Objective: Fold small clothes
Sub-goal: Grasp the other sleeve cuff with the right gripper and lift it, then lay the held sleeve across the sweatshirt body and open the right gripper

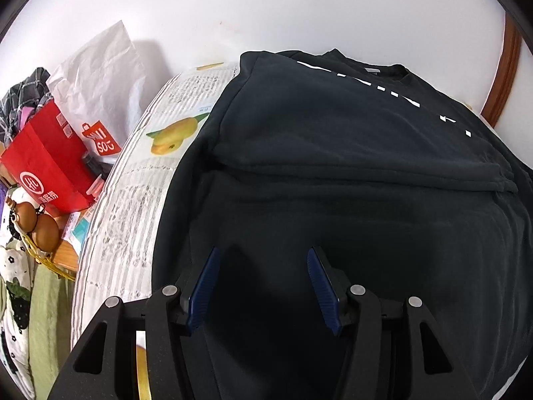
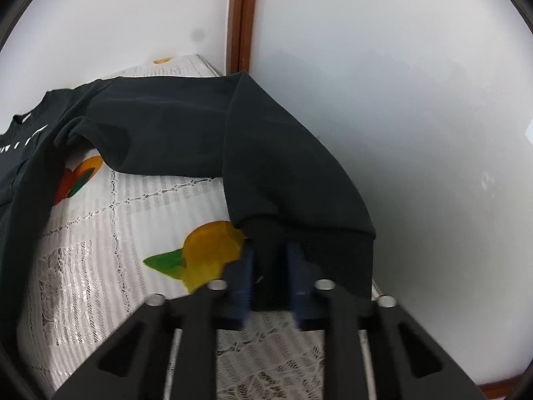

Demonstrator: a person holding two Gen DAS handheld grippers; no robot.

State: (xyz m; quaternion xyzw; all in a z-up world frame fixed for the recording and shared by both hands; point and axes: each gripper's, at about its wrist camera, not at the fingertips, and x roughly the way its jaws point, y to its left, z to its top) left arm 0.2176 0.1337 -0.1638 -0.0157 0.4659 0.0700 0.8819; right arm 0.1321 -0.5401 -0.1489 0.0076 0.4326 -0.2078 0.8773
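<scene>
A black sweatshirt [image 1: 349,133] with white lettering lies on a table covered by a white lace cloth [image 1: 133,216] printed with fruit. One sleeve is folded across its chest. My left gripper [image 1: 263,251] hovers open over the lower body of the sweatshirt, with nothing between its blue pads. In the right wrist view the other sleeve [image 2: 283,166] stretches out along the wall to its ribbed cuff [image 2: 333,250]. My right gripper [image 2: 270,250] is shut on the near edge of that cuff, just above the lace cloth [image 2: 116,233].
Left of the table stand a red paper bag [image 1: 50,166], a white plastic bag [image 1: 100,76], brown gourds [image 1: 33,220] and a green floral cloth [image 1: 20,300]. White walls with a wooden trim [image 2: 241,16] close in behind and to the right.
</scene>
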